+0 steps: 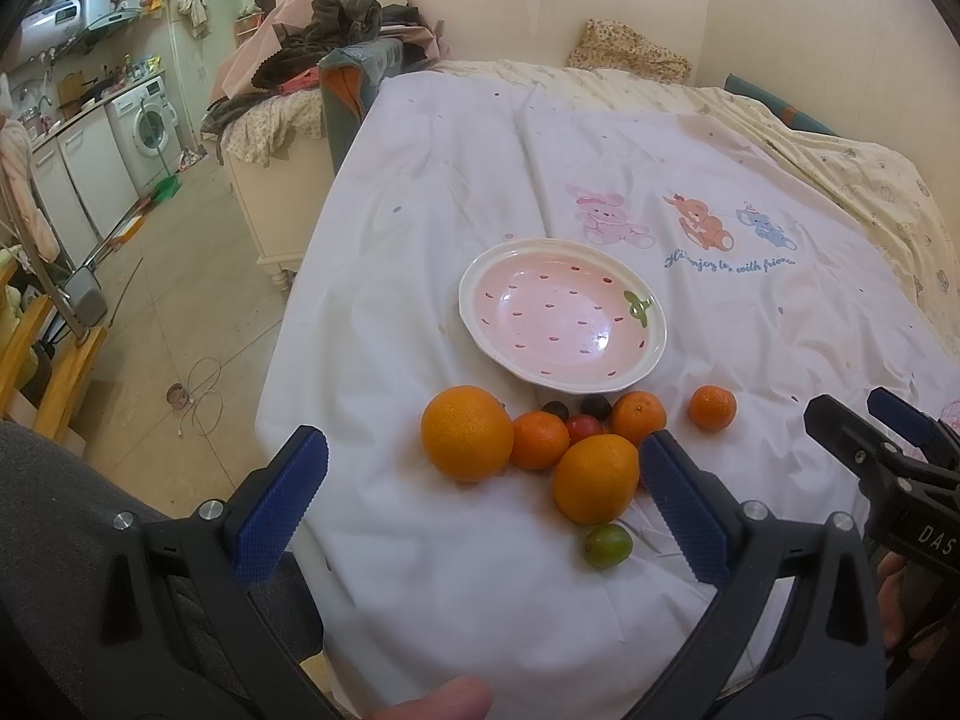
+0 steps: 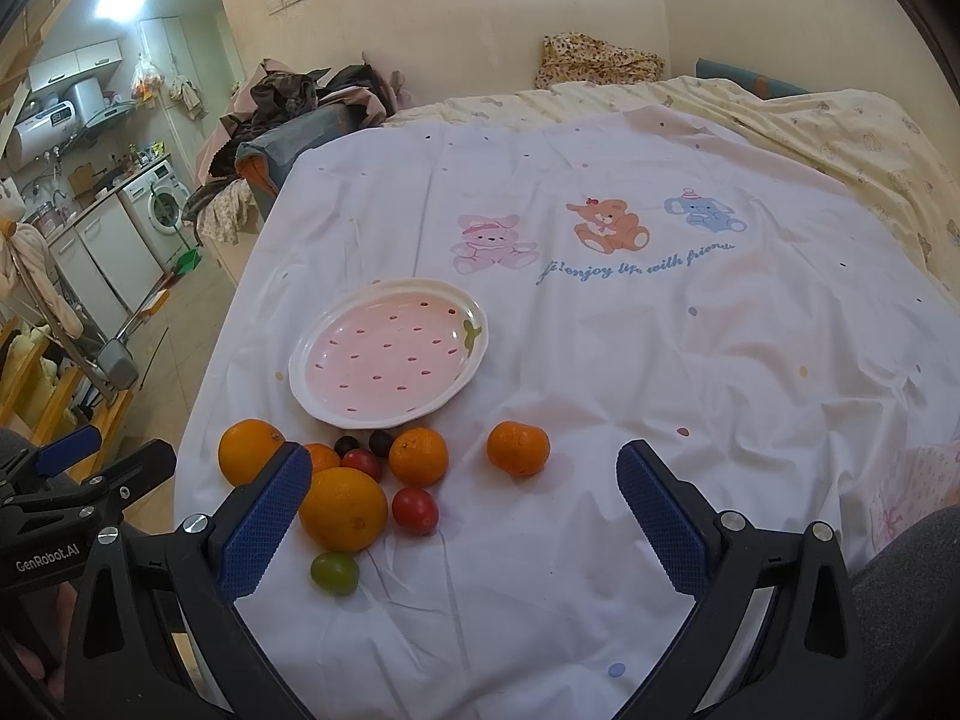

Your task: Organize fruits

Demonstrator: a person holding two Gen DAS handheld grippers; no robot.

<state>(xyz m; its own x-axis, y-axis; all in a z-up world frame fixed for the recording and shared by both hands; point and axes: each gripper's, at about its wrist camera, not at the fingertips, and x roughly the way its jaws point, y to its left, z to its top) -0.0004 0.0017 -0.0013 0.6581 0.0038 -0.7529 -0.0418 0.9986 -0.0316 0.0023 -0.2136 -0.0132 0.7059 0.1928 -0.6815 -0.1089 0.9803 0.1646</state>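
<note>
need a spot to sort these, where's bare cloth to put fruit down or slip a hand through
Free: the pink plate, and the white cloth right of the lone mandarin, below the animal print. Crowded: the fruit cluster around the front orange.

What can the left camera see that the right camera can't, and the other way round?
Only the left wrist view shows a white cable on the floor and a fingertip at the bottom edge.

Only the right wrist view fully shows the red tomato beside the big orange; the left gripper's finger hides it from the other camera.

Both show the empty strawberry plate, the green tomato, and both grippers open.
</note>
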